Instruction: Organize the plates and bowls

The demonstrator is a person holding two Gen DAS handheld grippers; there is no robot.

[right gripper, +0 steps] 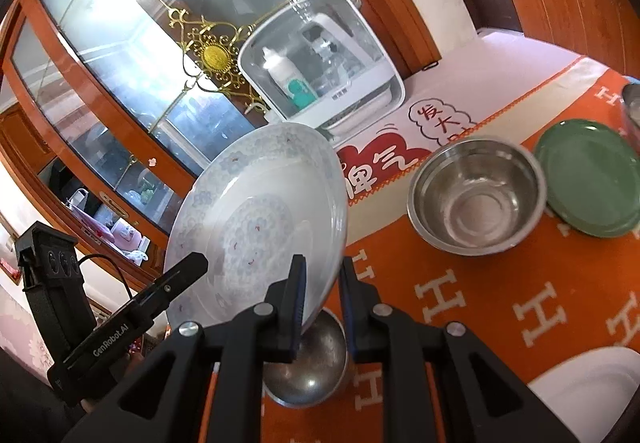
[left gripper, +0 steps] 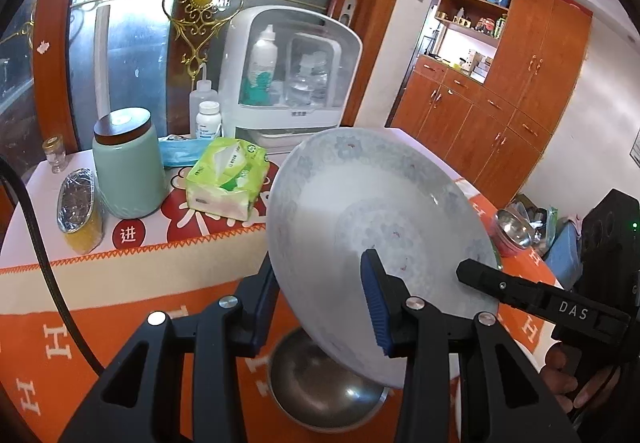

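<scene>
A white plate with a faint blue flower pattern [left gripper: 380, 203] [right gripper: 256, 211] hangs tilted on edge above the orange tablecloth. My left gripper [left gripper: 320, 295] is shut on its rim, one finger behind the plate and the blue-padded finger [left gripper: 374, 303] on its face. My right gripper [right gripper: 322, 299] is shut on the opposite rim. Each gripper shows in the other's view: the right gripper [left gripper: 520, 291] and the left gripper [right gripper: 176, 279]. Under the plate a steel bowl [left gripper: 320, 391] [right gripper: 312, 371] rests on the cloth. A second steel bowl [right gripper: 476, 195] and a green plate [right gripper: 588, 179] lie to the right.
At the table's back stand a white clear-fronted case [left gripper: 292, 79], a tissue pack [left gripper: 226, 179], a green jar [left gripper: 128, 163] and a foil-covered cup [left gripper: 78, 211]. More steel bowls [left gripper: 516, 231] sit beyond the right edge. A white dish [right gripper: 592, 391] lies at the near right.
</scene>
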